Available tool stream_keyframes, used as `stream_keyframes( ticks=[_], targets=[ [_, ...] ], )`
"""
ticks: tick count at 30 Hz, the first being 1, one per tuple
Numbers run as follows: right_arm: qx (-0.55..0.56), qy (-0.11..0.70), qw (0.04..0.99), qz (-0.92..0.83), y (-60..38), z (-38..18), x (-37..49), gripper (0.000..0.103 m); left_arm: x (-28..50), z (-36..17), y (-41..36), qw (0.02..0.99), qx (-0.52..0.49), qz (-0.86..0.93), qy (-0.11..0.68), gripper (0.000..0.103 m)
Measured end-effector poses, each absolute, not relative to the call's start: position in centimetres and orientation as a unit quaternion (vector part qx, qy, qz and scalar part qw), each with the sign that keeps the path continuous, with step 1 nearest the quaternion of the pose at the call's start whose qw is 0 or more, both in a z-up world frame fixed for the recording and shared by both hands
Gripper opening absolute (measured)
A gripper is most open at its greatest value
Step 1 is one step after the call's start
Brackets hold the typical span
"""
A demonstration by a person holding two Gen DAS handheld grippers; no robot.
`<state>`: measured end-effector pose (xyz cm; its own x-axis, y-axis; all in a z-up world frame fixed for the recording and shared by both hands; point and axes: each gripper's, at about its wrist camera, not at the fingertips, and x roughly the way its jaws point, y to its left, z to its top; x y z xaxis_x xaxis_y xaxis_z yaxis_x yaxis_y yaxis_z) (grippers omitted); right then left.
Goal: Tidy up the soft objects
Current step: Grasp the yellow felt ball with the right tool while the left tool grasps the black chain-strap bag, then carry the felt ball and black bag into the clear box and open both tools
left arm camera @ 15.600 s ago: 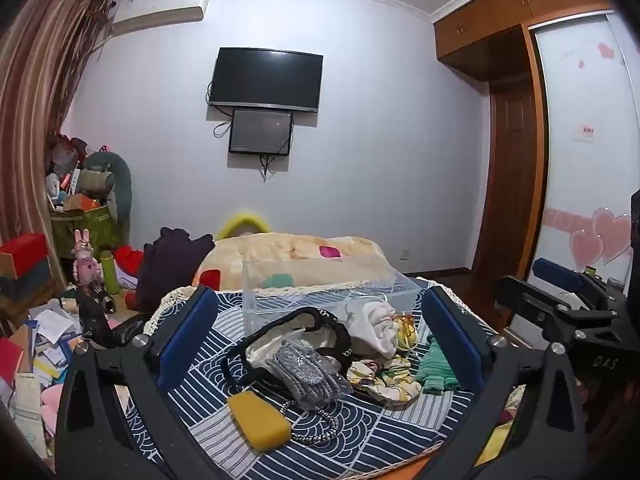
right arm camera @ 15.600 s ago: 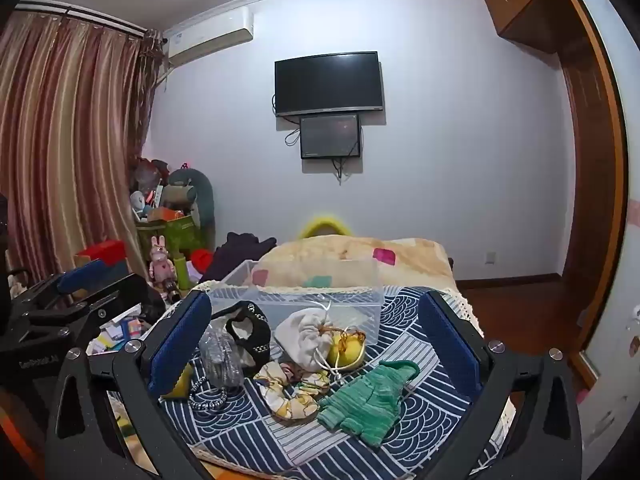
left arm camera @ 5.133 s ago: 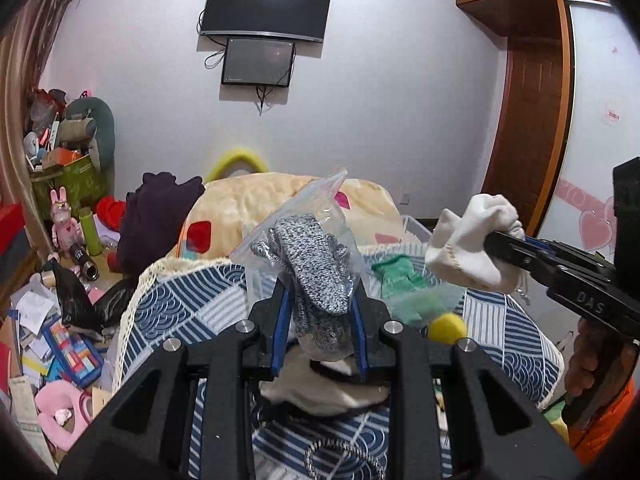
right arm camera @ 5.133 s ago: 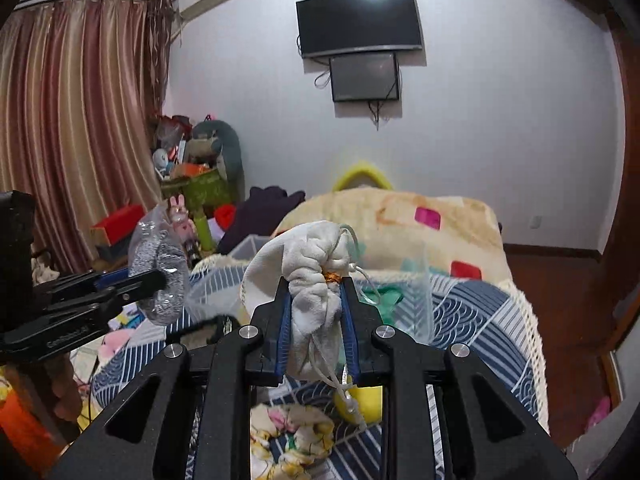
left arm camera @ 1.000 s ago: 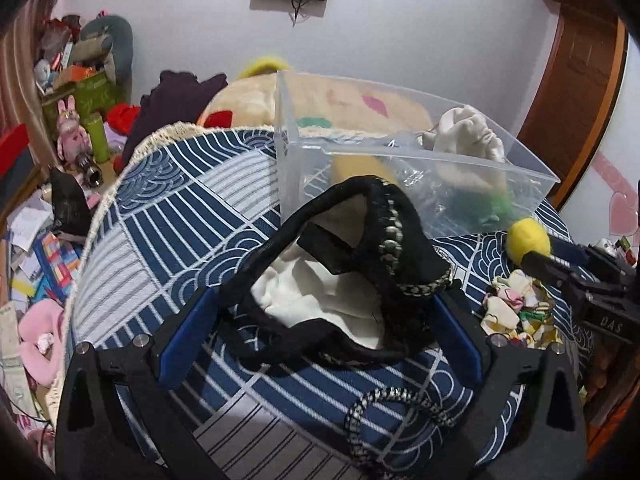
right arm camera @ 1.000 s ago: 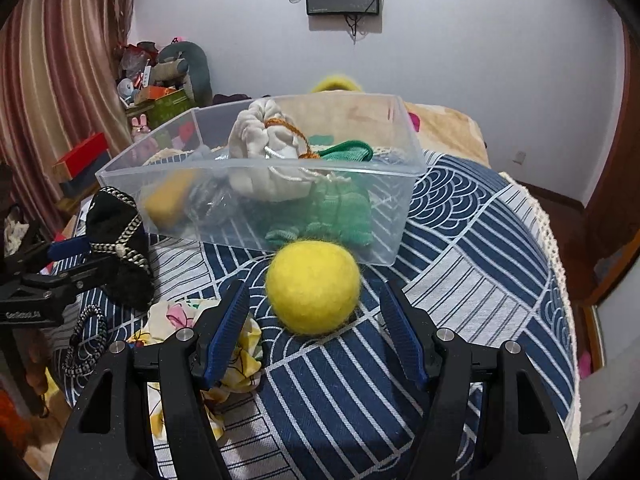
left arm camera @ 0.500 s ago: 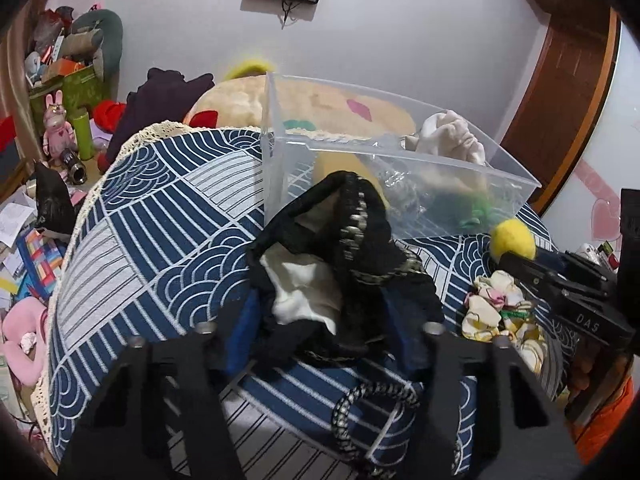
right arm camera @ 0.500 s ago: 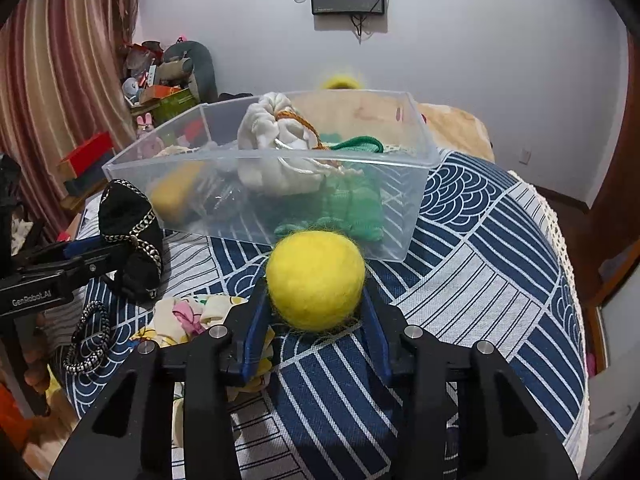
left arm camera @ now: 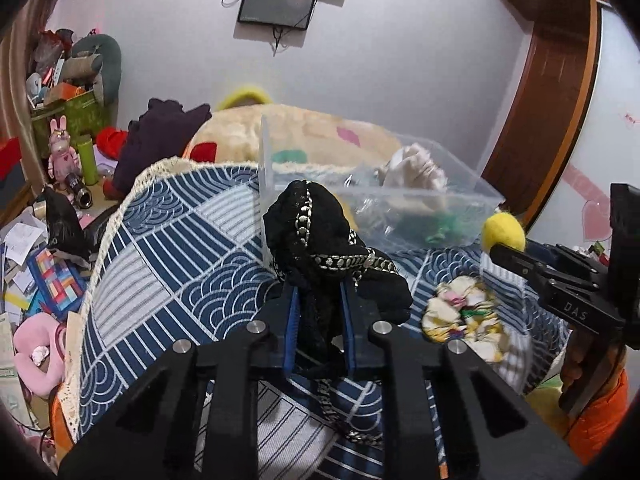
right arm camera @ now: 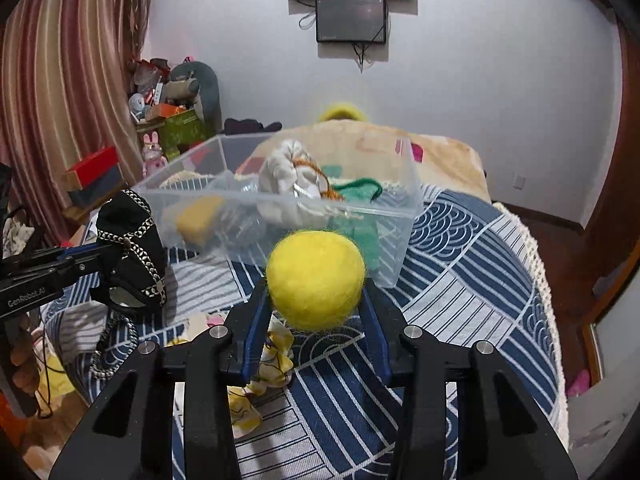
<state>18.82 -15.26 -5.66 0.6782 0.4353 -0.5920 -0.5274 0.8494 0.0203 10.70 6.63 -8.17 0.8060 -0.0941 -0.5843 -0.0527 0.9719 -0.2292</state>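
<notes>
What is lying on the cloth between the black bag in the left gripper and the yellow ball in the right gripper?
A floral scrunchie lies on the blue patterned cloth between the black bag and the yellow ball, clearest in the left wrist view.

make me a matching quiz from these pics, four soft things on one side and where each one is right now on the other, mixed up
Things:
1. yellow ball
2. black chain bag
3. white pouch
4. floral scrunchie

Places:
A. inside the clear bin
B. held between the fingers of the right gripper
C. lying on the blue patterned cloth, outside the bin
D. held between the fingers of the left gripper

Pairs: 1-B, 2-D, 3-A, 4-C
</notes>
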Motion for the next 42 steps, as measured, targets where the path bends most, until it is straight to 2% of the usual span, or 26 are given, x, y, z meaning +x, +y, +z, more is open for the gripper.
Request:
stream_keyframes(
  ticks=[10, 21, 31, 42],
  targets=[
    [-0.072, 0.257, 0.928, 0.259, -15.6, -2.7, 18.1, 0.04, 9.1, -3.2, 7.4, 0.964, -0.103, 0.0, 0.247, 0.018],
    [-0.073, 0.211, 0.945, 0.24, -15.2, 0.1, 18.9, 0.04, 11.8, -0.1, 6.8, 0.977, -0.068, 0.016, 0.199, 0.019],
    [-0.057, 0.217, 0.946, 0.233, -14.6, 0.4, 21.6, 0.04, 16.6, -1.2, 6.5, 0.969, -0.083, -0.001, 0.234, 0.019],
    [-0.069, 0.264, 0.934, 0.229, -13.1, -2.7, 24.2, 0.04, 20.2, -4.2, 5.0, 0.957, -0.079, -0.013, 0.279, 0.019]
  ],
)
